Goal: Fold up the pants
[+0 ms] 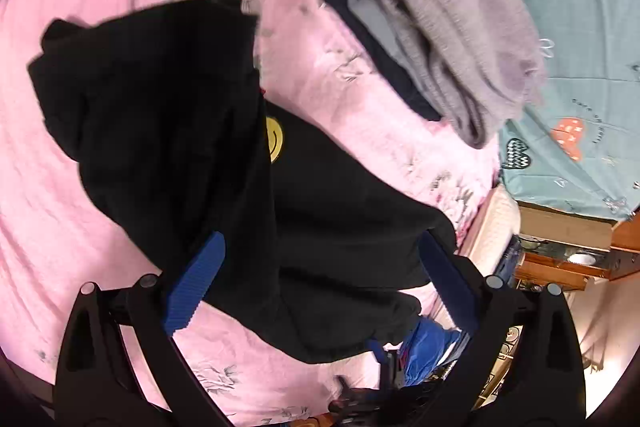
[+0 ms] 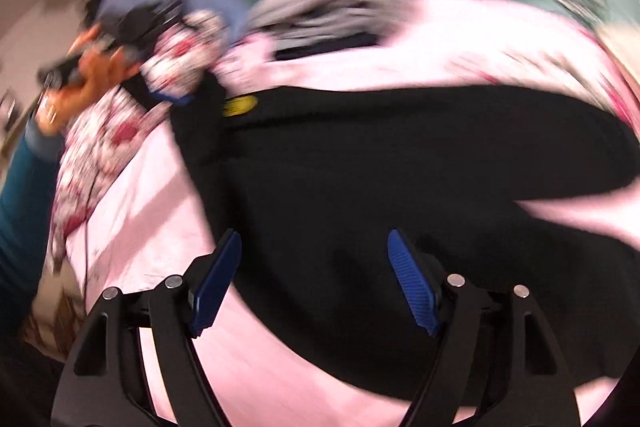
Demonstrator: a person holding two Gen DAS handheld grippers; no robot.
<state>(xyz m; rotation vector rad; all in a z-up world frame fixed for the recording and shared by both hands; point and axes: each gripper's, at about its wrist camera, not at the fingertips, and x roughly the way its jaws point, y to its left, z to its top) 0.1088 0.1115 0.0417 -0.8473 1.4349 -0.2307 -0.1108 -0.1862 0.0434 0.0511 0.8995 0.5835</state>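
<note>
Pants, black with a yellow smiley patch, lie partly folded on the pink bed sheet, under and ahead of both tools. Left tool and right tool gape wide, holding nothing; each should probably pinch an outer fabric edge squarely before folding over.

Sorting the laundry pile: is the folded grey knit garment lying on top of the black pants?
No, the folded grey knit garment lies apart from the black pants.

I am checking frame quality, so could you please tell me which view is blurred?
Right wrist view: motion-smeared, worst across the top, though the tongs stay crisp. Left wrist view: mostly sharp, the black pants nearly featureless, fisheye bending at the rim.
</note>
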